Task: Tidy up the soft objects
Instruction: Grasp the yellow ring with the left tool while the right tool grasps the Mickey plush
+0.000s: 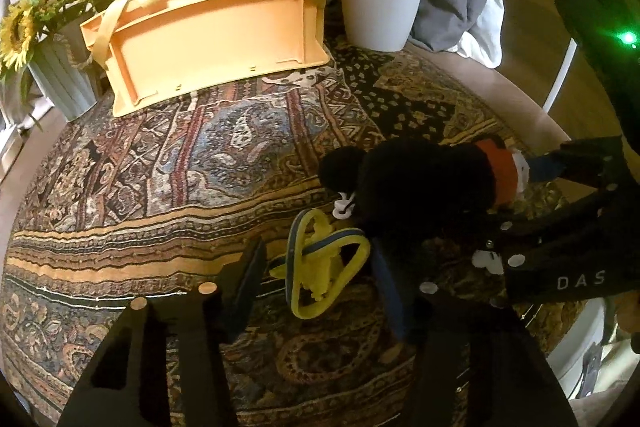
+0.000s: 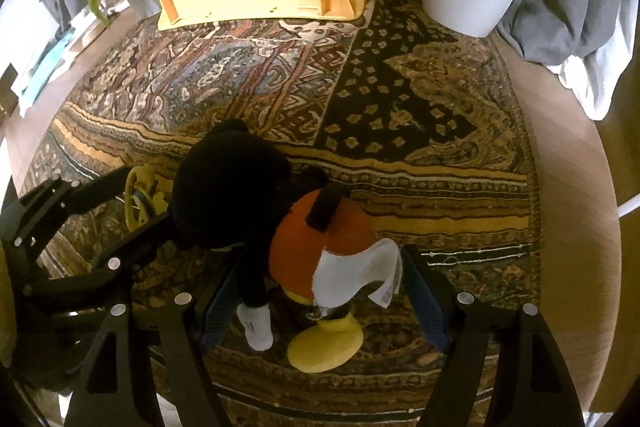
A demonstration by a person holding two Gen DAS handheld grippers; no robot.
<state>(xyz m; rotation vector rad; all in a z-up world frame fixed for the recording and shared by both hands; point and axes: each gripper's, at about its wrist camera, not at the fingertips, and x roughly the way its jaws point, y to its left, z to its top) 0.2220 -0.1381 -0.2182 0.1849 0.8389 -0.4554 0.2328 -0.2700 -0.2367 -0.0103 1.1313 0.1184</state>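
A black mouse plush (image 2: 236,191) with red shorts, white gloves and yellow shoes lies on the patterned rug (image 2: 400,107); in the left wrist view it shows as a black mass (image 1: 420,179). My right gripper (image 2: 320,303) is open, its fingers on either side of the plush's lower body and white tag. A yellow and blue looped toy (image 1: 320,263) lies on the rug between the fingers of my open left gripper (image 1: 320,279). An orange crate (image 1: 216,31) with yellow handles stands at the rug's far edge.
A white pot (image 1: 380,3) with a green plant stands right of the crate. A vase of sunflowers (image 1: 52,27) stands left of it. Grey and white bedding (image 2: 568,7) lies behind, at the right. Wood floor surrounds the rug.
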